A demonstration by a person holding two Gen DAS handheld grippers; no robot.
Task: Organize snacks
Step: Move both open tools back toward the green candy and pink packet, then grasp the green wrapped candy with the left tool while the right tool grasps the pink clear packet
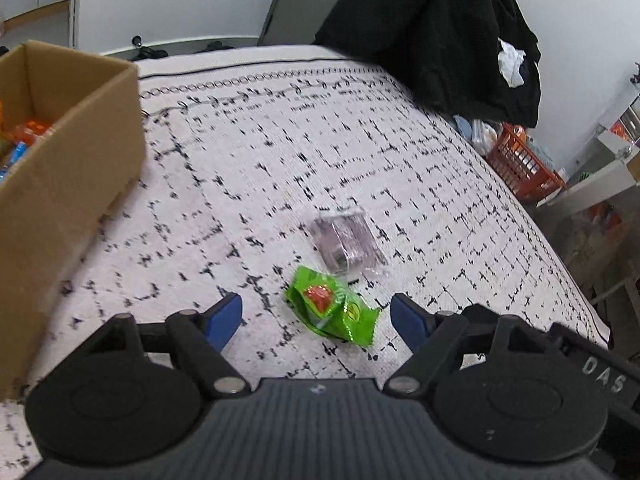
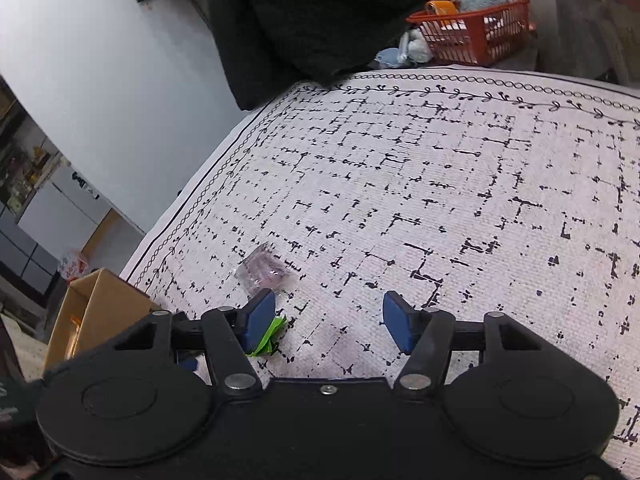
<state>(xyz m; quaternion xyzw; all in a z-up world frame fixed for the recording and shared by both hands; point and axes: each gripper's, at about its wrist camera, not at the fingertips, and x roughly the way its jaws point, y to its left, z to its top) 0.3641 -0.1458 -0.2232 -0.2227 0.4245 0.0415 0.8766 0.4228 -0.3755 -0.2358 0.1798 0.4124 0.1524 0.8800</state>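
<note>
Left wrist view: crumpled green snack packet with a red-orange emblem.

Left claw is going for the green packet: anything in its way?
Nothing visible. The left claw is open with the green packet lying between its fingers on the cloth. The clear wrapper lies beyond the packet, not in the path.

The right gripper hung with blue pads spread wide over the patterned cloth-covered surface, a green wrapper peeking behind its left pad, a clear purplish packet just beyond.
</note>
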